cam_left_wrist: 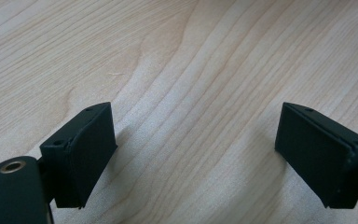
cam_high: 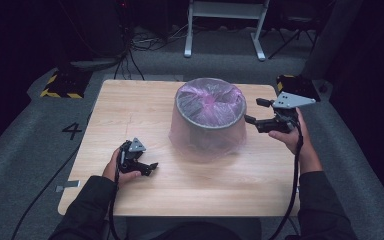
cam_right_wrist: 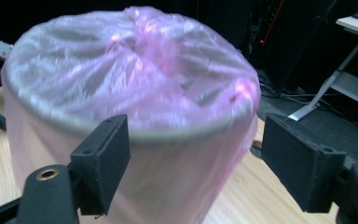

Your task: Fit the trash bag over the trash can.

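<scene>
Left claw [cam_high: 149, 168]: low over the near-left part of the table [cam_high: 130, 105], jaws spread wide with bare wood grain between them, holding nothing. It points toward the middle of the table and stands well apart from the bin.

Centre: an upturned-looking round bin [cam_high: 207, 120] stands upright, its axis vertical, wrapped in a thin pink plastic bag [cam_right_wrist: 135, 79] whose film is gathered into a twist over the top. Whether the top is open or closed beneath the film cannot be made out.

Right claw [cam_high: 254, 111]: raised beside the bin's right side, about level with the rim, jaws wide apart and gripping nothing. This claw is the nearer one; the bin lies straight ahead of it, the rim spanning more than the gap between the jaws. The bin's far side is hidden, and the film is blurred.
</scene>
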Demonstrator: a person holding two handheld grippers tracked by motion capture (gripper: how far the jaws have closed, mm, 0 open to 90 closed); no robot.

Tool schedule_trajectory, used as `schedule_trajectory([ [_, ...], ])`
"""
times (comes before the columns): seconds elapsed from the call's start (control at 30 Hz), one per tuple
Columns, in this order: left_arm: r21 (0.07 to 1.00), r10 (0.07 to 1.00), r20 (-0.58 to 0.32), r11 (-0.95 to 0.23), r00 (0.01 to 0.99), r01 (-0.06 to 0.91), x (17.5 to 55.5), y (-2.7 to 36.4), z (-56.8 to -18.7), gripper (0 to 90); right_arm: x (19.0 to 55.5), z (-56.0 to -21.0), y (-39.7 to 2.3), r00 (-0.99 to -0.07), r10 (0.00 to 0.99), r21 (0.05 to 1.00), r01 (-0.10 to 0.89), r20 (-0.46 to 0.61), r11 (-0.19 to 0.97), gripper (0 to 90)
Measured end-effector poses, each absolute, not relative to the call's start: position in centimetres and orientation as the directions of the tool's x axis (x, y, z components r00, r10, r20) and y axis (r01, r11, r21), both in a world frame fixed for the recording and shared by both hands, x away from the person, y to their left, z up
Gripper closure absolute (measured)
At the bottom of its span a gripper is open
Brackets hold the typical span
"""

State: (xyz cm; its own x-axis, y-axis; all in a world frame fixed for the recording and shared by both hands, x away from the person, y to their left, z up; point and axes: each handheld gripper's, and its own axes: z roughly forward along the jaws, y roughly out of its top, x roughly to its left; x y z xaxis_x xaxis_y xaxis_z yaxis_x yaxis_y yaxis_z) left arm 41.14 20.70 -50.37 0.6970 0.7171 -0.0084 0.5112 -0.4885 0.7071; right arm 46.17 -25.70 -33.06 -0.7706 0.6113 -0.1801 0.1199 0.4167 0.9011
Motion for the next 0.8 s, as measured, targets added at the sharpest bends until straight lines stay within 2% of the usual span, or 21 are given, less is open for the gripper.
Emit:
schedule_trajectory([
  [0.3, 0.707, 0.717, -0.008, -0.489, 0.697, 0.511, 41.1, 20.7, -50.4, 12.0, 48.2, -31.6, -22.5, -0.764, 0.611, 0.887, 0.116, -0.208, 0.447, 27.3],
  [0.5, 0.706, 0.716, -0.005, -0.491, 0.698, 0.51, 41.2, 20.7, -50.4, 11.9, 49.6, -30.9, -20.9, -0.777, 0.607, 0.898, 0.137, -0.165, 0.419, 29.9],
  [0.8, 0.706, 0.716, -0.005, -0.491, 0.698, 0.51, 41.2, 20.7, -50.4, 11.9, 51.5, -31.5, -18.2, -0.779, 0.608, 0.876, 0.178, -0.153, 0.448, 30.1],
])
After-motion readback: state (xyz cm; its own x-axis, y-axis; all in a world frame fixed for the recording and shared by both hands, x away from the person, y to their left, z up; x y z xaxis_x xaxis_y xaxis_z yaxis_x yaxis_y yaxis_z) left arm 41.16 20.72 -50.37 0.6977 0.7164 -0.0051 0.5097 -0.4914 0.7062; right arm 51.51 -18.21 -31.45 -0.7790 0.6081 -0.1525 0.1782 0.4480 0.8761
